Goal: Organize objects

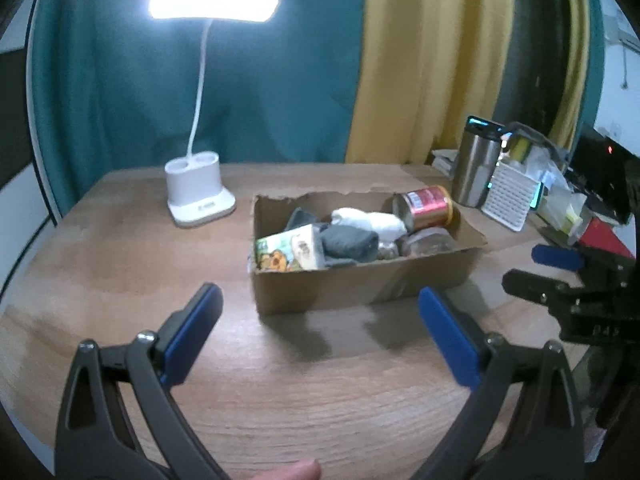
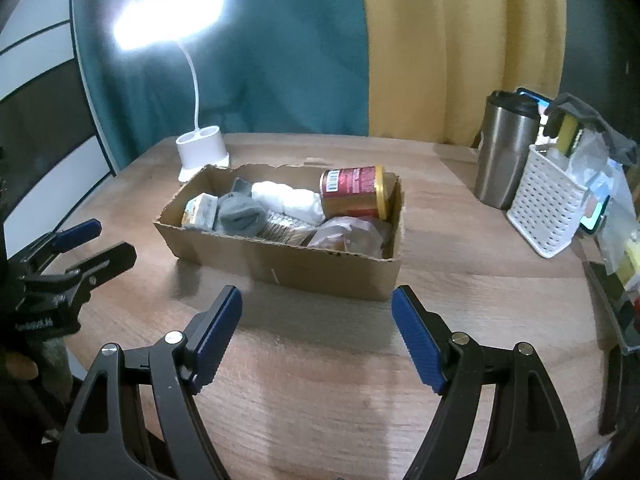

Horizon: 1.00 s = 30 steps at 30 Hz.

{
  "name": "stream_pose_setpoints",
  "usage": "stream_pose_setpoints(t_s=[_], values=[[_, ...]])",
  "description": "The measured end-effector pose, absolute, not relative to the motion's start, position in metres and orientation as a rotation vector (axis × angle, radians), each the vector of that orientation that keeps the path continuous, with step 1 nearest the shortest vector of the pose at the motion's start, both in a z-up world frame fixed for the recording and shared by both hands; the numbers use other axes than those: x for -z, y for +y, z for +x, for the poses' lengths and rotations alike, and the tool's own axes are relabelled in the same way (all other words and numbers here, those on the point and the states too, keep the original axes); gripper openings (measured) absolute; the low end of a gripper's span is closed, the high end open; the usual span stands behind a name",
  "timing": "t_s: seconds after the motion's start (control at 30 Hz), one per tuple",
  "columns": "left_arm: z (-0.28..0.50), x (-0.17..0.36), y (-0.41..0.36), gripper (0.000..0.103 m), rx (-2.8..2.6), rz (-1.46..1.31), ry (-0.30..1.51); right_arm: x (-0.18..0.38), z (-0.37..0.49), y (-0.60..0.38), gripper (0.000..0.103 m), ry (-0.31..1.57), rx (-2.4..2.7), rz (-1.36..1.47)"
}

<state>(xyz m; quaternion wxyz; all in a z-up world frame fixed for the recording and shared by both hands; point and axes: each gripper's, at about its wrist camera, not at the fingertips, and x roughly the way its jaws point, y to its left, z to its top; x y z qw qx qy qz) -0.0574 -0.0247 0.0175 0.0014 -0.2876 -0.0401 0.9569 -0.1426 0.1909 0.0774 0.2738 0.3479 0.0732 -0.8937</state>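
Inside my cardboard box (image 2: 280, 268), the grey sock (image 2: 240, 214) and white cloth (image 2: 292, 198) cover whatever lies beneath them, and the carton (image 1: 290, 250) print is too blurred to read. The lamp head (image 1: 214, 0) glares white, hiding its surface. Clutter behind the white basket (image 2: 544, 208) runs off the right edge, too jumbled to identify.

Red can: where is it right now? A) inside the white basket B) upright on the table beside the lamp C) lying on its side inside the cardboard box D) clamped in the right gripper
C: the red can lies on its side at one end of the cardboard box, next to the white sock.
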Motion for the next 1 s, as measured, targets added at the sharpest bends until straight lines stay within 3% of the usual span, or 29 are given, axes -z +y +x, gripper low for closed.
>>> stream_pose_setpoints(t_s=[1.0], values=[[-0.036, -0.027, -0.012, 0.1, -2.957, -0.89, -0.16, -0.08, -0.113, 0.204, 0.08, 0.17, 2.417, 0.873]])
